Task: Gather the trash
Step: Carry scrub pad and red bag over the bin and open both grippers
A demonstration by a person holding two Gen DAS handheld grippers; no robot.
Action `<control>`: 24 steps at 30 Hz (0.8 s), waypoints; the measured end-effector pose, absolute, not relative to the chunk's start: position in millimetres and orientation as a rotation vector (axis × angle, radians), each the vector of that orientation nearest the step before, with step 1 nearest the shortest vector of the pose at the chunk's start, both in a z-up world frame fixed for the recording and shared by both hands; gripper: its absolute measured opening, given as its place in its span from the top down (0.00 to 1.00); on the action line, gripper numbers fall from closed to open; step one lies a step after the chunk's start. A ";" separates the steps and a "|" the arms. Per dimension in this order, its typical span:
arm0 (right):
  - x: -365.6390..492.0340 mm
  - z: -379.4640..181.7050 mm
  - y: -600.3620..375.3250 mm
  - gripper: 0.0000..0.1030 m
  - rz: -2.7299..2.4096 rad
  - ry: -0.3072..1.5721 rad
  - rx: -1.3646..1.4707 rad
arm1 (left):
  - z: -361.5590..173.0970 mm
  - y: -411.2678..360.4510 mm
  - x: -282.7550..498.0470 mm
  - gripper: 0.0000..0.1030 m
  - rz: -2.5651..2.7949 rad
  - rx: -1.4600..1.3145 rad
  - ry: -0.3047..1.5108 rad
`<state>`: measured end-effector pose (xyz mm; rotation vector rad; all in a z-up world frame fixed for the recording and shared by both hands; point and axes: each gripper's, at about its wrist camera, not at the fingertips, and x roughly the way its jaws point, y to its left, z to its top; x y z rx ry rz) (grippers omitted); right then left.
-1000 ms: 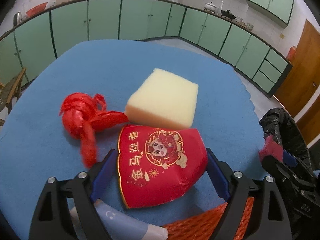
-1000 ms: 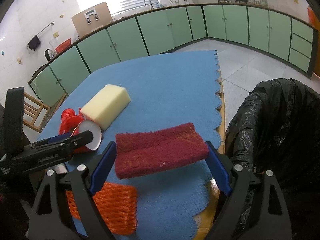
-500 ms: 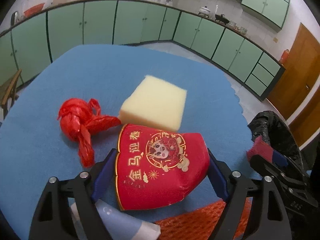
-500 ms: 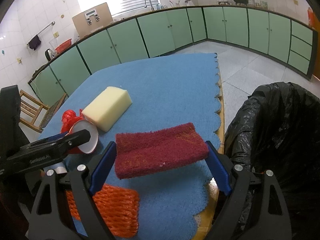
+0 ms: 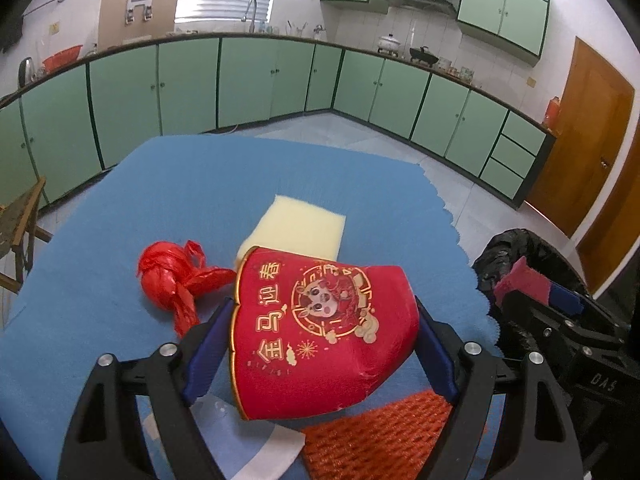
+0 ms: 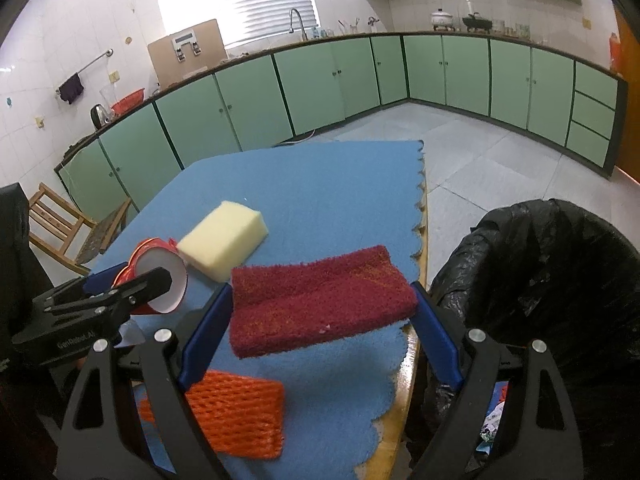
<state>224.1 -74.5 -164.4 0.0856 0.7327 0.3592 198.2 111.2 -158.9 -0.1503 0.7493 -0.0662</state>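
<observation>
Left wrist view has the left gripper (image 5: pixel 323 334) with its jaws closed on a crushed red paper cup (image 5: pixel 320 332), which now sits higher above the blue mat (image 5: pixel 120 216) than a second ago, with the kitchen cabinets filling more of the picture. The right gripper (image 6: pixel 322 314) has its jaws clamped on a dark red scouring pad (image 6: pixel 320 300), also raised since then, close to the mat's scalloped edge. The right wrist view alone shows the cup's white open mouth and the black-lined trash bin (image 6: pixel 560 280) beside the counter; what is in it cannot be made out beyond a few coloured scraps low down. The left wrist view alone shows the knotted red plastic bag (image 5: pixel 172 276) left of the cup. A yellow sponge (image 6: pixel 224 238) and an orange mesh pad (image 6: pixel 236 416) lie on the mat.
</observation>
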 end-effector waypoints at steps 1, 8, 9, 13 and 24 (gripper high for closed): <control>221.9 -160.8 -74.5 0.19 0.358 0.726 0.083 | -155.6 111.0 195.3 0.20 -0.067 -0.148 0.741; 204.8 -133.8 -83.0 0.19 0.348 0.671 0.067 | -135.0 101.3 179.6 0.20 -0.084 -0.130 0.692; 202.8 -130.7 -84.9 0.19 0.346 0.665 0.067 | -131.3 98.3 177.1 0.20 -0.089 -0.127 0.683; 192.9 -117.1 -100.4 0.19 0.323 0.631 0.074 | -121.3 85.0 171.5 0.20 -0.111 -0.112 0.657; 176.5 -104.2 -182.3 0.19 0.165 0.587 0.098 | -102.8 13.2 176.7 0.20 -0.249 -0.052 0.618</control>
